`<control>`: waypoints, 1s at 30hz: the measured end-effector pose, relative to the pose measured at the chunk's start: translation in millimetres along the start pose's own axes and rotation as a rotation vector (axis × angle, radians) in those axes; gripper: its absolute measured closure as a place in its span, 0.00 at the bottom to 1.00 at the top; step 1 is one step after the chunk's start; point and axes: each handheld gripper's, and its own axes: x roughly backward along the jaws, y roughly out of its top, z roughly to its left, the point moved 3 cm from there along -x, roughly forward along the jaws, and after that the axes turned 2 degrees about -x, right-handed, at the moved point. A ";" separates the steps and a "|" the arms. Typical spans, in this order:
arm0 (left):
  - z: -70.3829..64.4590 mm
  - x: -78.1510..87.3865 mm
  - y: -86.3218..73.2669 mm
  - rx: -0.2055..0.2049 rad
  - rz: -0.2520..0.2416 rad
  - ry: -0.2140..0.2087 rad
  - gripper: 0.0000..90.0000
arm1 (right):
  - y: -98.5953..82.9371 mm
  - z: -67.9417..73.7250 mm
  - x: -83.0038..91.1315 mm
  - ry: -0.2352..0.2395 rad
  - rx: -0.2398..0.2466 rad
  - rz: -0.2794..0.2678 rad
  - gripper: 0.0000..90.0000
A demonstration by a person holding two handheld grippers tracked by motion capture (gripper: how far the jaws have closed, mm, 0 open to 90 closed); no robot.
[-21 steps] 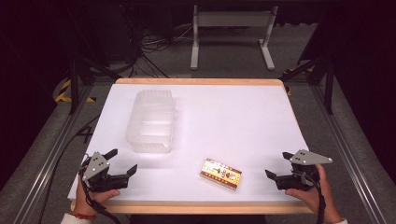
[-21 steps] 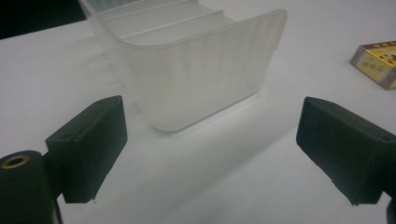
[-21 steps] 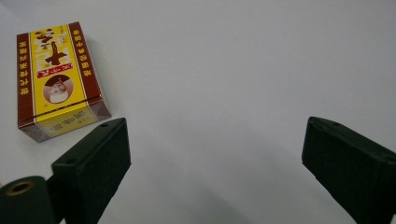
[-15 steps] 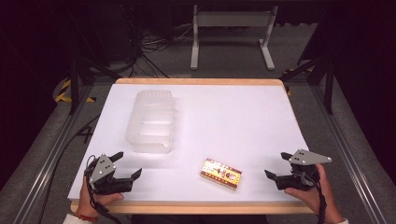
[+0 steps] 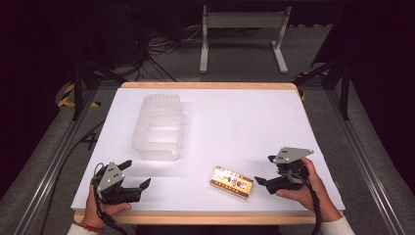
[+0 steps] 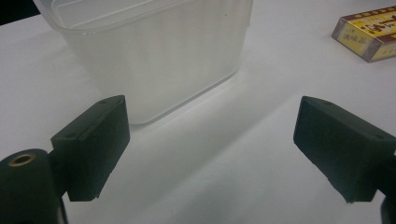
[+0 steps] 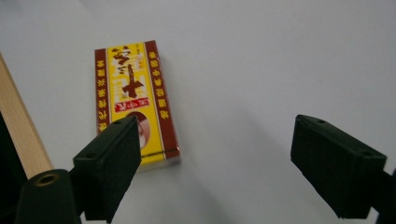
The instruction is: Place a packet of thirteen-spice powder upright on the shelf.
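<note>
A flat yellow and dark red box point(image 5: 231, 182) with printed characters lies on the white table near the front edge, right of centre. In the right gripper view the box point(image 7: 133, 98) sits ahead and left, partly behind the left jaw. My right gripper point(image 5: 265, 170) is open, just right of the box, nothing between its jaws. A translucent plastic tub point(image 5: 158, 127) stands on the left half of the table. My left gripper point(image 5: 135, 174) is open near the front left corner, pointing at the tub point(image 6: 154, 51), with the box point(image 6: 369, 31) far right.
The white table point(image 5: 244, 122) has a wooden rim point(image 5: 205, 218) along the front and back. Dark floor, cables and a metal stand point(image 5: 242, 34) lie beyond the far edge. Open white surface spreads between the tub and the right side.
My left gripper has shifted a little to the right and toward the front edge. The right gripper, the box and the tub stay where they were.
</note>
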 end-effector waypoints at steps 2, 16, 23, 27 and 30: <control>0.0 -1.6 -0.6 -0.002 0.008 -0.002 0.13 | 11.5 7.2 -10.0 0.015 0.034 0.021 0.19; -1.0 -0.8 -1.6 -0.014 0.004 -0.013 0.13 | 53.9 42.3 -78.9 0.125 0.127 0.191 0.19; -0.9 0.1 -3.3 -0.011 0.008 -0.021 0.13 | 35.4 37.8 -67.4 0.132 0.118 0.192 0.18; -2.5 -2.0 -1.9 -0.016 0.014 -0.021 0.13 | 33.8 35.8 -69.0 0.125 0.099 0.178 0.18; -3.3 -3.3 -1.4 -0.020 0.020 -0.023 0.13 | 38.1 39.2 -75.7 0.132 0.111 0.174 0.18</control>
